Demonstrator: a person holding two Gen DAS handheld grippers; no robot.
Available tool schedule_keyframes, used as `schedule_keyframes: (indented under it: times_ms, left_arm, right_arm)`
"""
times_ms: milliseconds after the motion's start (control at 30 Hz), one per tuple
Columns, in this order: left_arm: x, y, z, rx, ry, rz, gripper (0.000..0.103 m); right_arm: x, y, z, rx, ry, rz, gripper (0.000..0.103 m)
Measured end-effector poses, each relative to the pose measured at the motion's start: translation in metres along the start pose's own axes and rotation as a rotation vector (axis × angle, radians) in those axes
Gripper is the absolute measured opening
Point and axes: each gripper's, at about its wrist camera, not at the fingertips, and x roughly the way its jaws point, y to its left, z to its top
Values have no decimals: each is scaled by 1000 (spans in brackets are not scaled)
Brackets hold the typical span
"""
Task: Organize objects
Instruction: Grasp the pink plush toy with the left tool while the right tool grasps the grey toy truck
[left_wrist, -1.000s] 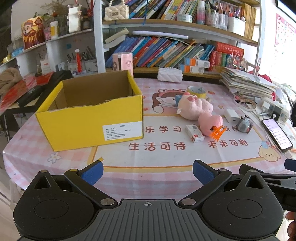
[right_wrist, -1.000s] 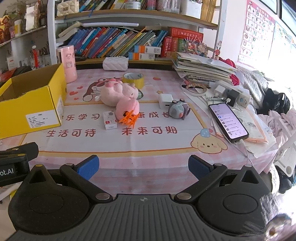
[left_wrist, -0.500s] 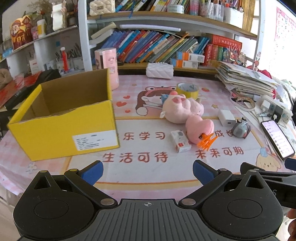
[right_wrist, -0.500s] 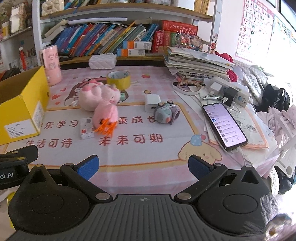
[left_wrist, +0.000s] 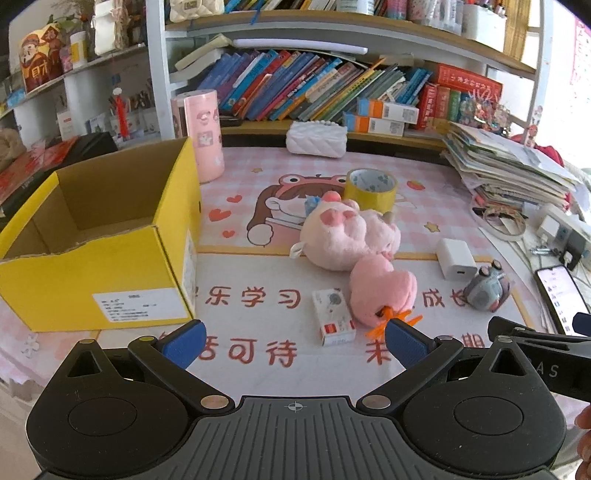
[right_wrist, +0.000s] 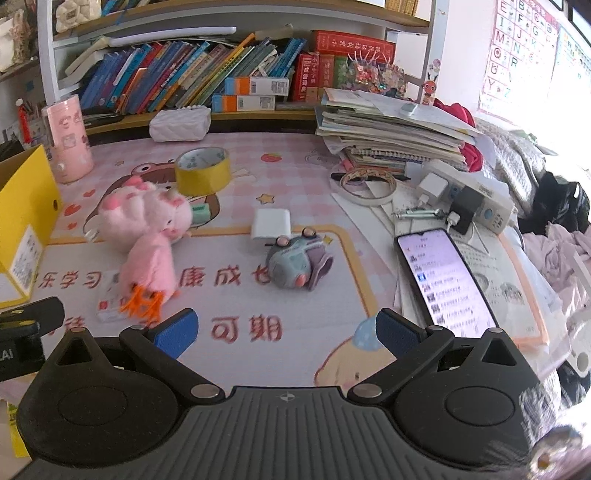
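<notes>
Both the left gripper (left_wrist: 294, 341) and right gripper (right_wrist: 283, 330) hover with fingers apart and empty above the near tabletop (left_wrist: 266, 373), the 2 pink plush toys (left_wrist: 349, 236) lying mid-tabletop, right of the open yellow box (left_wrist: 99, 258).

An open yellow cardboard box (left_wrist: 110, 266) stands empty near the tabletop's left edge. Mid-table lie two pink plush toys (left_wrist: 351, 236), touching, an orange hair claw (left_wrist: 395, 321) against the nearer one, a small white carton (left_wrist: 333, 317) lying flat beside it, a white charger (left_wrist: 456, 258), a grey mouse-shaped toy (left_wrist: 485, 288) and a yellow tape roll (left_wrist: 370, 186).
</notes>
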Motion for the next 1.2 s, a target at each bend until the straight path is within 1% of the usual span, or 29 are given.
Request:
schedule_keyframes:
  times_ms: [267, 433, 467, 533, 700, 967, 1067, 1200]
  left_arm:
    - [16, -17, 12, -8, 5, 27, 103]
    - [25, -25, 18, -16, 12, 12, 103]
    - [27, -26, 19, -17, 13, 13, 103]
    - [29, -28, 22, -19, 18, 13, 103]
    - [33, -33, 26, -13, 14, 19, 103]
    - [39, -38, 28, -12, 36, 30, 103]
    - [41, -39, 28, -16, 45, 32, 103]
    - [41, -44, 27, -2, 47, 32, 103]
  right_arm:
    - [29, -15, 19, -33, -19, 39, 100]
    - [48, -23, 28, -35, -23, 41, 100]
    - [52, -25, 30, -34, -22, 43, 99]
    - [59, -28, 33, -32, -18, 51, 95]
    - [74, -32, 37, -27, -5, 64, 91]
    - [89, -36, 39, -11, 8, 94, 89]
    - [94, -37, 40, -8, 12, 106, 86]
    - [104, -37, 41, 4, 42, 120, 84]
